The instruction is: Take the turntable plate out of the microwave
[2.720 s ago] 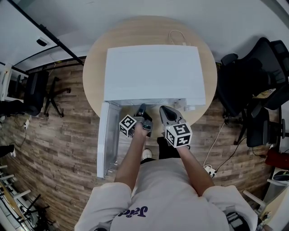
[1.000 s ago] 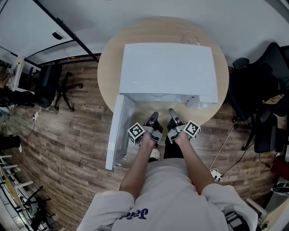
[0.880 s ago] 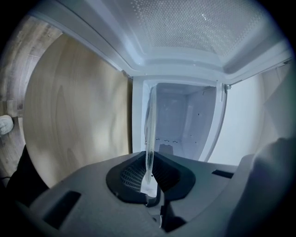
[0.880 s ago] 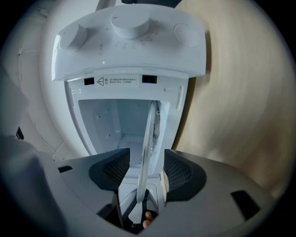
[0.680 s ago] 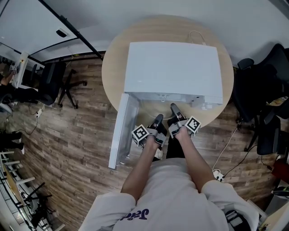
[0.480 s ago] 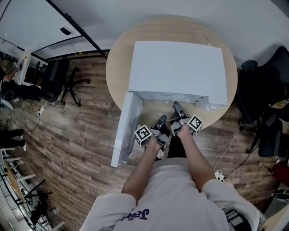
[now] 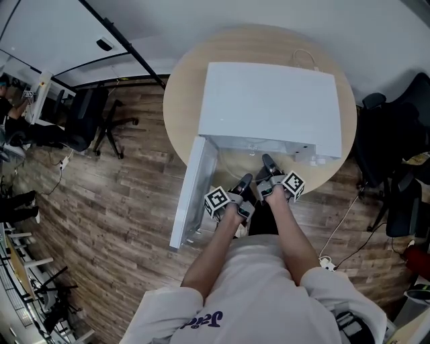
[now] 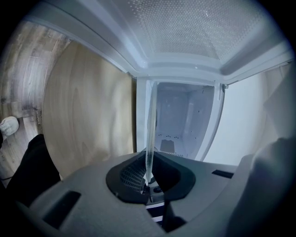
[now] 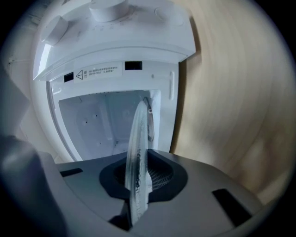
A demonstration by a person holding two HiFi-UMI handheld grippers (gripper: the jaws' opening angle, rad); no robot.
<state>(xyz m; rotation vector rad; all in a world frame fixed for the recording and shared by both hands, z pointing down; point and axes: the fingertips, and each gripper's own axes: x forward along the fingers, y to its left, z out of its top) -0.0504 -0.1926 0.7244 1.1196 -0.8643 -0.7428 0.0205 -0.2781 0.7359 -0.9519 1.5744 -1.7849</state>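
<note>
While the white microwave [image 7: 269,101] sits on the round wooden table [image 7: 181,107] with its door [image 7: 191,195] swung open to the left, the head view shows both tongs side by side just in front of the opening. The left gripper [image 7: 243,183] lies a little nearer the person than the right gripper [image 7: 267,162]. Compared with a second ago, the two have hardly shifted against the microwave front, though the whole scene sits further right in the frame. Clear glass barely registers here.

In the left gripper view, the turntable plate [image 8: 151,129] is seen edge-on, a thin glass line rising from between the jaws, which stand narrow and pinch its rim. Behind it is the open cavity [image 8: 185,120], white-walled and lit, and the table's wood fills the left side.

In the right gripper view, the same plate appears as a broader curved glass edge, and the jaws have just been closing and now clamp its rim; a second ago they stood wide. Beyond it is the cavity, and this view alone shows the control knobs [image 9: 107,7] and a warning label [image 9: 99,71] on the front panel. The plate reaches from both grips toward the opening; whether it is fully clear of the cavity I cannot tell.
</note>
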